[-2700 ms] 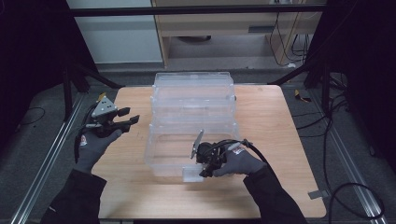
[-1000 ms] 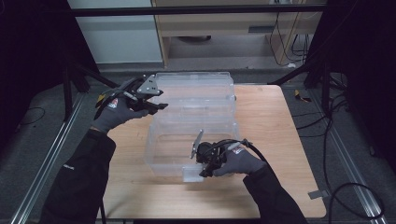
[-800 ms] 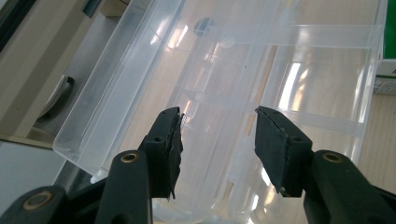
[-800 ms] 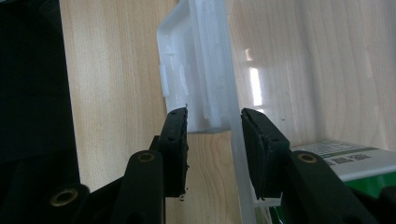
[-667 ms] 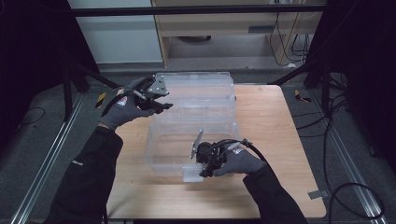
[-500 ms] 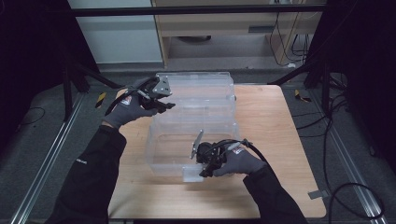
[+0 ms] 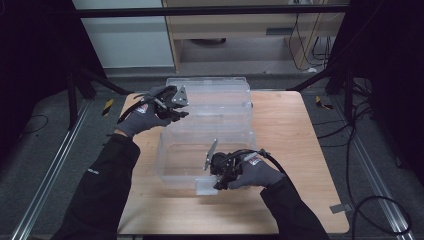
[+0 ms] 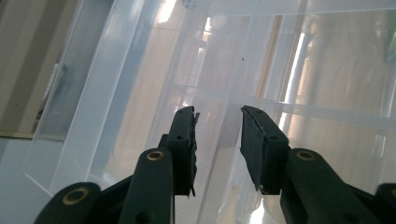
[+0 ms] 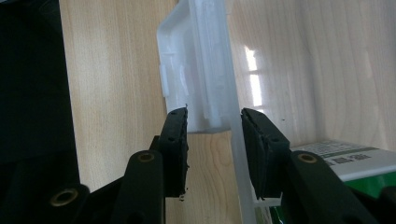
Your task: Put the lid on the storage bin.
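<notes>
Patience is what this step asks from you: the clear plastic box (image 7: 207,127) lies on the table (image 7: 300,150), with its lid part toward the far side and its base part toward you, and both claws are working on its edges. Your right claw (image 7: 216,181) is at the near front edge of the base. In the right gripper view its jaws stand on both sides of the thin clear wall and the white latch tab (image 9: 196,79), but they seem not to press yet on it, so I judge this claw half open, around the latch and not grasping. Keep this hand quiet, because it steadies the box. Your left claw (image 7: 181,114) is at the far left corner, over the lid part (image 8: 140,93). Its jaws have just been closing, and in the left gripper view a clear rib of the plastic stands between the pads (image 8: 187,135), though a gap is visible on each side, so it is also released for now. Before you squeeze, I advise to bring the pads square to the rim and deep enough, since clear plastic is smooth and may slip. Close slowly, then lift only when the grip feels firm.
</notes>
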`<state>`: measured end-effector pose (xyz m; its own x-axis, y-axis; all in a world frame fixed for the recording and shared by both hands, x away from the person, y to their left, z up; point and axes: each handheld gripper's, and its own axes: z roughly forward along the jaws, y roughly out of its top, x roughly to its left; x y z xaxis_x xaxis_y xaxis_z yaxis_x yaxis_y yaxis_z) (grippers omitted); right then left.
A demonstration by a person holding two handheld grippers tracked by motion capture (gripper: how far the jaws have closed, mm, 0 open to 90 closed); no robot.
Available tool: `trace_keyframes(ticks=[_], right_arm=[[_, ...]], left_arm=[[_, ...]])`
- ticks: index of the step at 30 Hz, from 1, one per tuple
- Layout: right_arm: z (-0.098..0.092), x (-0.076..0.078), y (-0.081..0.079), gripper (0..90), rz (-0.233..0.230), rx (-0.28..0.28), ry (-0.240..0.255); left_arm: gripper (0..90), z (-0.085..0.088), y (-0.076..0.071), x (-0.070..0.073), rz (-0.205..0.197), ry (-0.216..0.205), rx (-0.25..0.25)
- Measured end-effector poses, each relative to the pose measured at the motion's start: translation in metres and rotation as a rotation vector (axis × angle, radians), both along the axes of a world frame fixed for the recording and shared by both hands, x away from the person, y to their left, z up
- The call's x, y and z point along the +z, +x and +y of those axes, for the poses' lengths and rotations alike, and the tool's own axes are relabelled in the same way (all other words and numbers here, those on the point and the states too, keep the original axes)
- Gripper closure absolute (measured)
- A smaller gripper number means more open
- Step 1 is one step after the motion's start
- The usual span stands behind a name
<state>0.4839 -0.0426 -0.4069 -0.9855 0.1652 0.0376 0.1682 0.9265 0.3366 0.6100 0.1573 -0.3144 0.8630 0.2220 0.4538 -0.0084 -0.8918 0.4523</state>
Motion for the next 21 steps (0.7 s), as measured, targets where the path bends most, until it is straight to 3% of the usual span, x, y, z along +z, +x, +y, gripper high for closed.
trace_keyframes(ticks=[9,21], right_arm=[[0.0,0.0,-0.001,62.7,-0.002,-0.002,0.001],[-0.001,0.0,-0.001,62.5,-0.004,-0.013,0.006]], left_arm=[[70.8,-0.008,0.001,0.0,0.008,0.02,-0.024],[76.6,-0.019,0.001,0.003,0.01,0.11,-0.047]])
